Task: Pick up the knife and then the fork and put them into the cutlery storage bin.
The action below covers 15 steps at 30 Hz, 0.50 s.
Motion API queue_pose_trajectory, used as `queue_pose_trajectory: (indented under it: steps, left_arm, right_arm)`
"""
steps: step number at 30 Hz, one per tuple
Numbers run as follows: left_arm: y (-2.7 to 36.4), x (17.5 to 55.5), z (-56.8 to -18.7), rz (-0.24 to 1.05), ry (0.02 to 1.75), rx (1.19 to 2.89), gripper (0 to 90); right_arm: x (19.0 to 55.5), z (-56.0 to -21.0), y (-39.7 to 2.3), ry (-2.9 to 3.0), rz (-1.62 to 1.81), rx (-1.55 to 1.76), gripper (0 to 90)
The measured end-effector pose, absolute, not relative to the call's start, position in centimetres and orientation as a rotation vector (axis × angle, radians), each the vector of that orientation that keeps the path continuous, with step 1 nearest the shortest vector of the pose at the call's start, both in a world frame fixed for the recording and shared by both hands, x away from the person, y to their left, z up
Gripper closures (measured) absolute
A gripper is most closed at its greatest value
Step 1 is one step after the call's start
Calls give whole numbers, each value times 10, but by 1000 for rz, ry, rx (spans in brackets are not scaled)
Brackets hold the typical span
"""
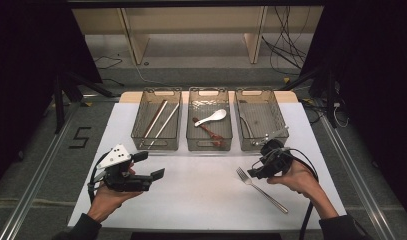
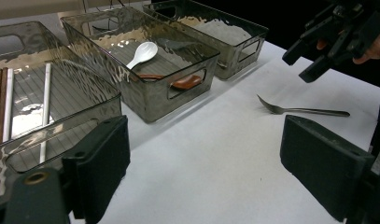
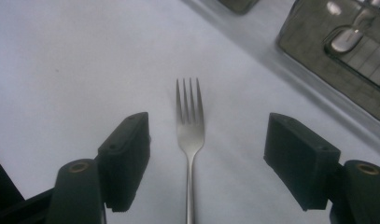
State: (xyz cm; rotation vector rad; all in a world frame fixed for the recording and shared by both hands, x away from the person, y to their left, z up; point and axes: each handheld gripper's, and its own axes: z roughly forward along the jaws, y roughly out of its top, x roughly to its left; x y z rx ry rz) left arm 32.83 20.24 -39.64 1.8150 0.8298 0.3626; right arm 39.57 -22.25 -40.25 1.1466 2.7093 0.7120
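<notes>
Right gripper point(image 3: 206, 158) is spread wide just above the fork point(image 3: 189, 126), which lies flat on the desk point(image 3: 61, 56) between its jaws, untouched.

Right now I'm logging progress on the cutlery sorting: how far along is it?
Done: chopsticks lie in the left bin, a white spoon and a brown spoon in the middle bin. In hand: the right gripper hangs open with its jaws on either side of the fork, which lies on the table, not yet gripped. Left: grip it and bin it, probably in the right bin. The left gripper waits open.
</notes>
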Motion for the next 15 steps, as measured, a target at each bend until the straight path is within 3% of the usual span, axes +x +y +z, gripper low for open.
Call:
queue_pose_trajectory:
  steps: [15]
  left_arm:
    - [202, 328, -396, 365, 824, 1816, 155]
  right_arm:
    - [386, -419, -218, 2772, 580, 1114, 340]
